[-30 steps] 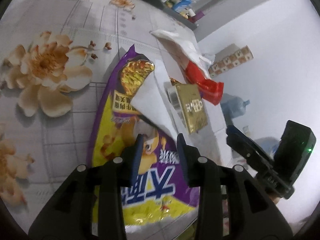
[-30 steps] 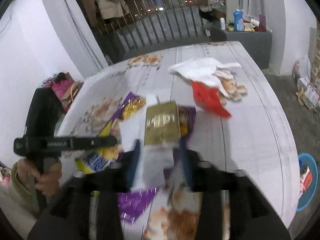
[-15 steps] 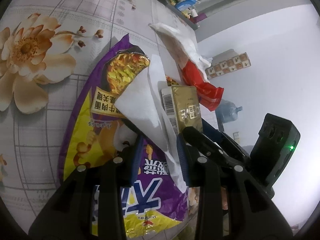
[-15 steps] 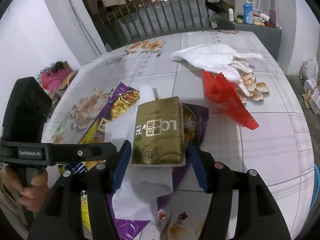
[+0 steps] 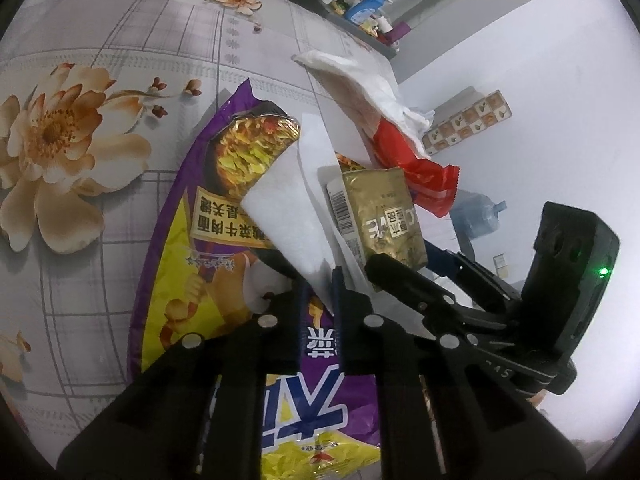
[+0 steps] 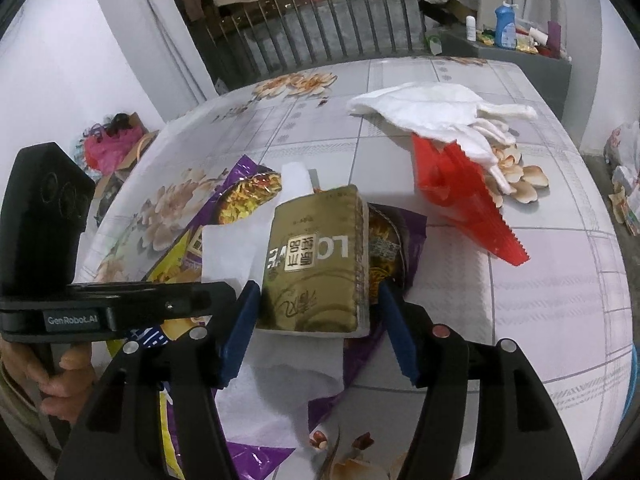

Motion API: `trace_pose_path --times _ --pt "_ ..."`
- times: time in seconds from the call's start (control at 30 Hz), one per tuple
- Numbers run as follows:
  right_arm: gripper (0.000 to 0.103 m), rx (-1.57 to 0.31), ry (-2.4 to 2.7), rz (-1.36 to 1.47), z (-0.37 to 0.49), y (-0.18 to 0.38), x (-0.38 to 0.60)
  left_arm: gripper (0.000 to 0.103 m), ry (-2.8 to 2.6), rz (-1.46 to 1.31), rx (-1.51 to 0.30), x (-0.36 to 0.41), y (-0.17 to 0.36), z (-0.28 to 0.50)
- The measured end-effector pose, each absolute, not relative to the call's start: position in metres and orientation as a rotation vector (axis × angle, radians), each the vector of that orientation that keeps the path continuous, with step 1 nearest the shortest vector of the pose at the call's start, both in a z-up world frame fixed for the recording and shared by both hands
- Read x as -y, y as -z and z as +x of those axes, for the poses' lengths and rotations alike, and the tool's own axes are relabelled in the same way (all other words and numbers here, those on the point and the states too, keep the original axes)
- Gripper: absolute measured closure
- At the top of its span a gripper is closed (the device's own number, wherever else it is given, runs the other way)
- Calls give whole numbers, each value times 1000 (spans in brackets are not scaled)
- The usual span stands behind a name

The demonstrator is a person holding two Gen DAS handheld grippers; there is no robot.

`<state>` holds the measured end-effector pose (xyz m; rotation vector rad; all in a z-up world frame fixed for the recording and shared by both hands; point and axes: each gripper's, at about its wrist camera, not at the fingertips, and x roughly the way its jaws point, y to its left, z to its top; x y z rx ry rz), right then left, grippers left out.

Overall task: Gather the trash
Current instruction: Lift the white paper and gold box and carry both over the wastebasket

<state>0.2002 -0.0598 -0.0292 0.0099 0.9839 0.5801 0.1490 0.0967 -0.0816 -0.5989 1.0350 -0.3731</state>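
Note:
A gold cigarette box [image 6: 316, 268] lies on a white tissue [image 6: 228, 248] over a purple and yellow snack bag [image 5: 200, 240]. My right gripper [image 6: 318, 312] is open, its blue fingers on either side of the box's near end. The box also shows in the left wrist view [image 5: 380, 216]. My left gripper [image 5: 318, 296] is shut on the lower corner of the white tissue [image 5: 292, 208], over the bag. A red wrapper [image 6: 460, 196] and crumpled white tissues [image 6: 432, 112] lie farther back.
Nut shells [image 6: 520, 180] lie beside the red wrapper on the flowered tablecloth [image 6: 540, 280]. A railing [image 6: 340, 20] runs behind the table. A ledge with bottles [image 6: 504, 28] stands at the back right. A blue bin [image 6: 635, 376] is beyond the table's right edge.
My left gripper has closed on the tissue corner. My right gripper moved forward and opened wider until its fingers flank the gold box.

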Motion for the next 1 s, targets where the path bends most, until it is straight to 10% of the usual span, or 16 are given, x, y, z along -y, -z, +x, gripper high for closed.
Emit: trace_pose_path --times 1.0 --pt "51 -924 -565 270 182 0 127 103 391 -460 -835 -105 10 117"
